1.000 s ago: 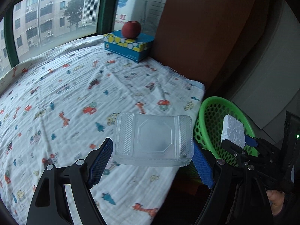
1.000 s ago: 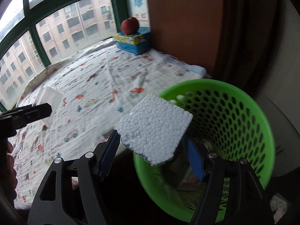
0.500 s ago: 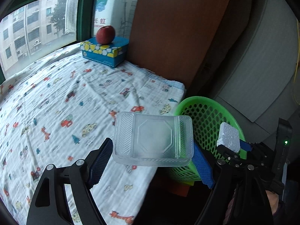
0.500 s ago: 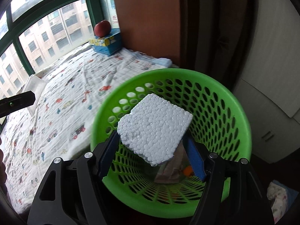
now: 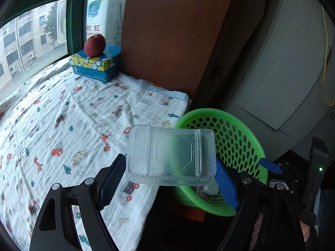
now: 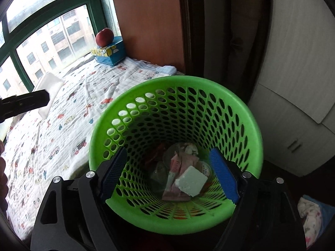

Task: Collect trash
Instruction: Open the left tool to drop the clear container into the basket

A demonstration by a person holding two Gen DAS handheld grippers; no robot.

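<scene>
- Right hand-held gripper (image 6: 171, 173): jaws have just been opening, now apart, nothing between the pads; it hangs over the basket (image 6: 249, 113).
- One foam block (image 6: 191, 181) lies at the basket bottom on wrappers (image 6: 178, 165), below that gripper.
- Left hand-held gripper (image 5: 169, 179): clamped on one clear plastic tray (image 5: 170, 153), held over the bed's (image 5: 62, 108) edge, beside the basket.
- Far: one apple (image 5: 94, 45) on one tissue box (image 5: 98, 67).
</scene>
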